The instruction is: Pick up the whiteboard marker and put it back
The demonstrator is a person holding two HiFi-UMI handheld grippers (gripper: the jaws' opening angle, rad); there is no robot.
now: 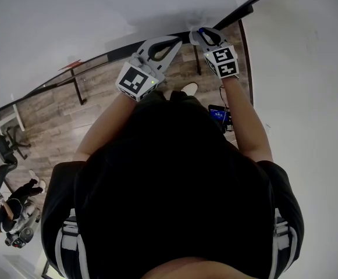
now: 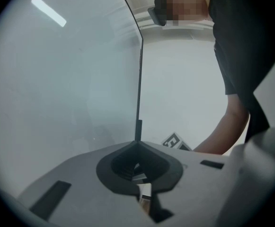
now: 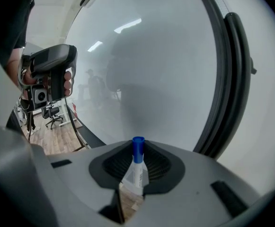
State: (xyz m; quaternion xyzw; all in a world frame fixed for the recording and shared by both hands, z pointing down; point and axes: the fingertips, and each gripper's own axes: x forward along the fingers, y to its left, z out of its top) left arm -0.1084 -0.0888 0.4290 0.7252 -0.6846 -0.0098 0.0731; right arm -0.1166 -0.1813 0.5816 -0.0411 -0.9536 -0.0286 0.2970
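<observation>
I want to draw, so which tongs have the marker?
The right tongs: a blue-capped whiteboard marker is gripped between them. The left tongs have nothing between them.

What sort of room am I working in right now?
Most likely an office or meeting room: a large whiteboard with a dark frame, wood-look floor, and an office chair off to the side. The right tongs grip a blue-capped whiteboard marker.
</observation>
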